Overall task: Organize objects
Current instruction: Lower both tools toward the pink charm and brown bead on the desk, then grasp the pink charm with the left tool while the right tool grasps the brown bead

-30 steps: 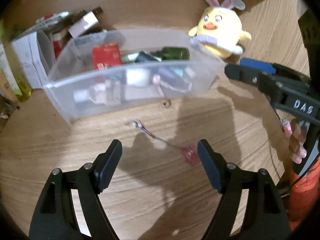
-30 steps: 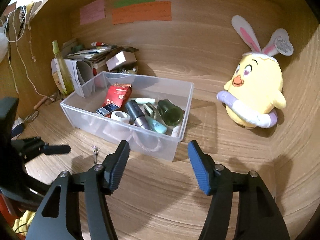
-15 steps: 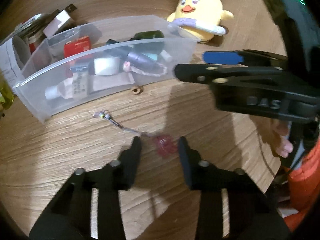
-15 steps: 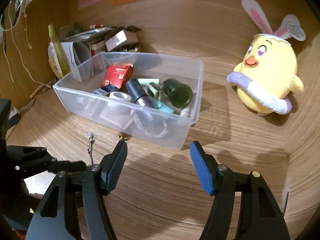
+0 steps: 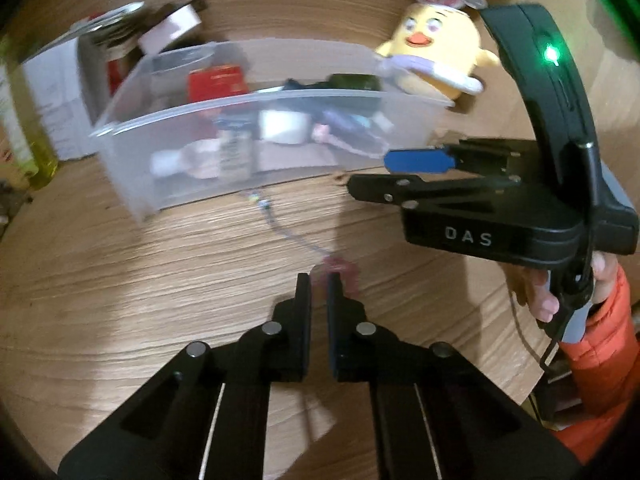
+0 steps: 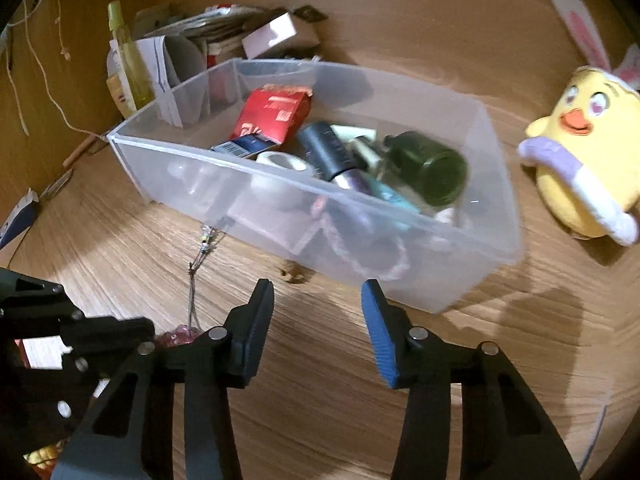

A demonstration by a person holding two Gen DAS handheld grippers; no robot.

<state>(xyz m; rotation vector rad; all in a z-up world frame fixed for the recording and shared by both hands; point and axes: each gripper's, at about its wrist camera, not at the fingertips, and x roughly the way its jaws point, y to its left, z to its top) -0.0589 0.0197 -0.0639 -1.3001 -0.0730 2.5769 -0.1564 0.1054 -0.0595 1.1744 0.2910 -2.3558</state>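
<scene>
the left gripper (image 5: 318, 280), fingers nearly together, pinches the pink charm (image 5: 340, 268) of a beaded chain (image 5: 280, 226) lying on the wooden table (image 5: 120, 280); blur hides how firm the hold is. the right gripper (image 6: 318, 308) hovers wide and empty near the clear bin (image 6: 280, 184). the bin already holds bottles, tape and a red box; judging by this, the chain looks like the last loose piece.

The worktop (image 6: 400, 380) is grained wood with a matt finish. The bin (image 6: 496, 184) is frosted, translucent plastic, smooth-walled. The right-hand chick (image 6: 580, 160) is soft plush cloth. In the bin, a dark green jar (image 6: 432, 168) looks glossy and a red pack (image 6: 272, 116) looks like printed paper. Both tools are matt black plastic.
</scene>
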